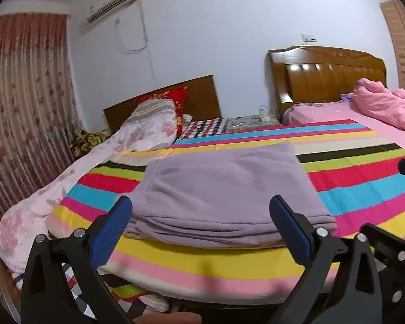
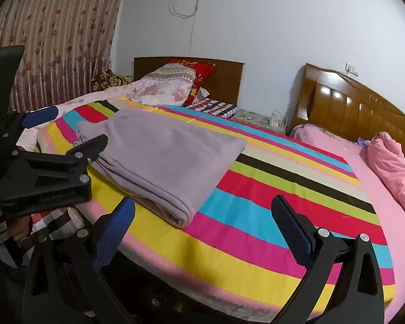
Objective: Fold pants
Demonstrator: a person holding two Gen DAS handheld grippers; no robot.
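From where I stand, the folding looks all but finished. The lilac pants (image 1: pixel 229 189) lie as a compact, squared bundle on the striped blanket (image 1: pixel 351 178) that covers the bed, near its front edge. Several layers show stacked at the near fold, with edges fairly even and no leg or waistband trailing loose.

The left tool (image 1: pixel 201 224) hovers just in front of the bundle with its blue-padded fingers (image 1: pixel 113 232) spread wide, gripping nothing; the pants sit between and beyond them, not pinched. The right tool (image 2: pixel 202 229) is off to the right of the bundle over bare stripes, likewise spread and empty. In the right wrist view the left tool's black frame sits close against the bundle's near-left corner; whether it touches the cloth I cannot tell.

My judgement is that the folds themselves are done, and what remains, at most, is a light press to flatten the stack or simply drawing both tools away. A pink quilt (image 2: pixel 391 167) lies well apart on the neighbouring bed.
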